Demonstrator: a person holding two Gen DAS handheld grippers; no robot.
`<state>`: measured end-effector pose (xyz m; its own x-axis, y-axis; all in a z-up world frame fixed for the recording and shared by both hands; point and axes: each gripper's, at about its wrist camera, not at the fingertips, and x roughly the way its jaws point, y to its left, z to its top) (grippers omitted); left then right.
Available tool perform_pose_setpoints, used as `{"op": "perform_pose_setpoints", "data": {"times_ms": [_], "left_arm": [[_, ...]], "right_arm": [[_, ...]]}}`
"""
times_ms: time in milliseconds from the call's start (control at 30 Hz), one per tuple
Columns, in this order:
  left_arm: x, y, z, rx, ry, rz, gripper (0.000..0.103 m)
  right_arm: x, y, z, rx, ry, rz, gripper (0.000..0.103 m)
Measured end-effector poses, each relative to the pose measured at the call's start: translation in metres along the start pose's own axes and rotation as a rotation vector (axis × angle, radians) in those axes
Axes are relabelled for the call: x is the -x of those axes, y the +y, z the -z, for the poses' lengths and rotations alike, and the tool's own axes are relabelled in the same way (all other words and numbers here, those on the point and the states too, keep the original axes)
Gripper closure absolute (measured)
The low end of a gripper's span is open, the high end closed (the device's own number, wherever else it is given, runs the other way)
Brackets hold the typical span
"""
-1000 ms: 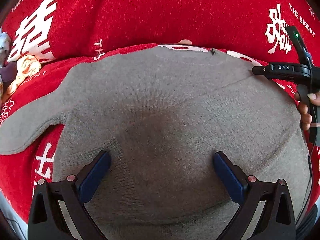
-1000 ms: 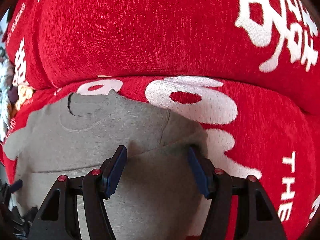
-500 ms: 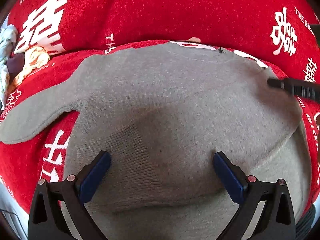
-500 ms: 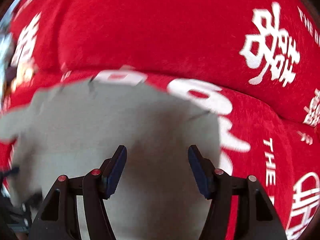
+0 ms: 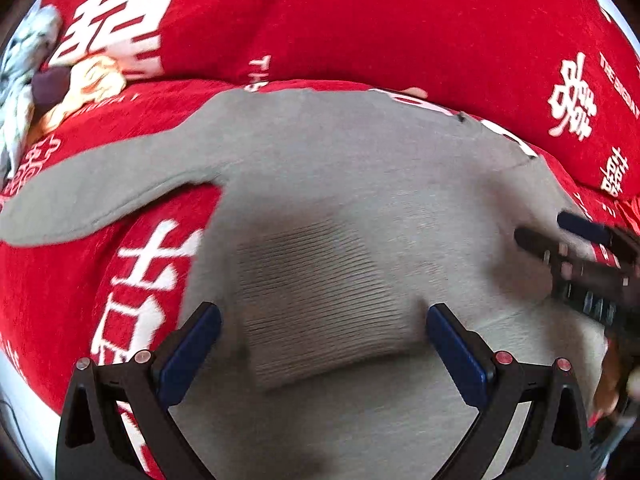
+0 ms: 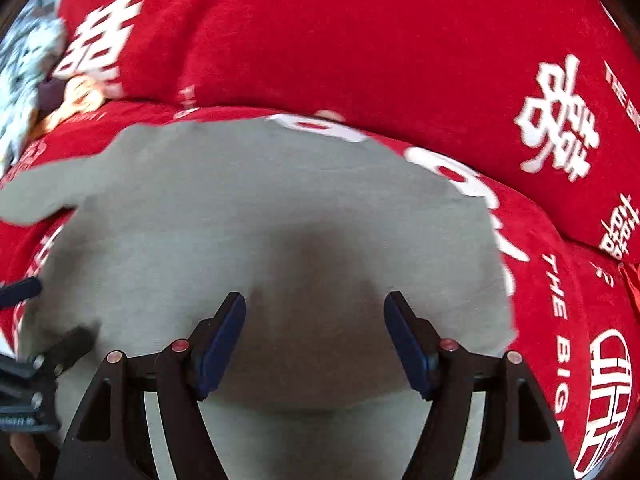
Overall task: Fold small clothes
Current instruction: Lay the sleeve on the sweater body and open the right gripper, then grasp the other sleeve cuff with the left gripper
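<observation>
A small grey knit sweater point(image 5: 340, 184) lies spread on a red sofa cover. Its left sleeve point(image 5: 100, 188) stretches out to the left; the right sleeve is folded in over the body, with its ribbed cuff point(image 5: 320, 296) lying in the middle. My left gripper point(image 5: 324, 344) is open and empty just above the cuff. My right gripper point(image 6: 314, 340) is open and empty over the sweater's right half point(image 6: 280, 208). The right gripper also shows at the right edge of the left wrist view point(image 5: 580, 252).
The red cover with white characters point(image 5: 400, 20) rises into a backrest behind the sweater. A heap of other small clothes point(image 5: 48, 80) lies at the far left; it also shows in the right wrist view point(image 6: 36, 76).
Both grippers have pulled back toward me and away from the sweater's top. The right gripper has left the folded shoulder and moved down and left over the body. Both stay open.
</observation>
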<state>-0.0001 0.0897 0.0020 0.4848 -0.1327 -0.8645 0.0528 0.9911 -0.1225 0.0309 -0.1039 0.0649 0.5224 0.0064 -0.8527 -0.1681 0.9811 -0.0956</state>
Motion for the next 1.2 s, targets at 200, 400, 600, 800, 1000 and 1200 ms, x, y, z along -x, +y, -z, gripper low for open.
{"op": "perform_pose_setpoints", "data": {"times_ms": [200,400,600,800,1000,1200], "left_arm": [[0.007,0.039,0.005,0.050,-0.011,-0.054,0.000],[0.023,0.139,0.000,0.282,-0.049,-0.157,0.000],[0.021,0.248,-0.002,0.561,-0.076,-0.313,0.000],[0.008,0.326,-0.023,0.726,-0.107,-0.363,0.000],[-0.017,0.344,-0.062,0.704,-0.084,-0.468,0.000],[-0.009,0.354,-0.067,0.753,-0.140,-0.449,0.006]], "right_arm": [[-0.004,0.056,0.011,0.083,-0.026,0.037,0.028],[0.012,0.078,-0.008,0.110,-0.039,-0.052,0.028],[0.016,0.104,-0.015,0.137,-0.041,-0.091,0.028],[0.014,0.127,-0.009,0.192,-0.025,-0.097,0.028],[0.012,0.128,-0.006,0.185,-0.010,-0.095,0.028],[0.009,0.110,-0.006,0.149,-0.002,-0.070,0.028]]}}
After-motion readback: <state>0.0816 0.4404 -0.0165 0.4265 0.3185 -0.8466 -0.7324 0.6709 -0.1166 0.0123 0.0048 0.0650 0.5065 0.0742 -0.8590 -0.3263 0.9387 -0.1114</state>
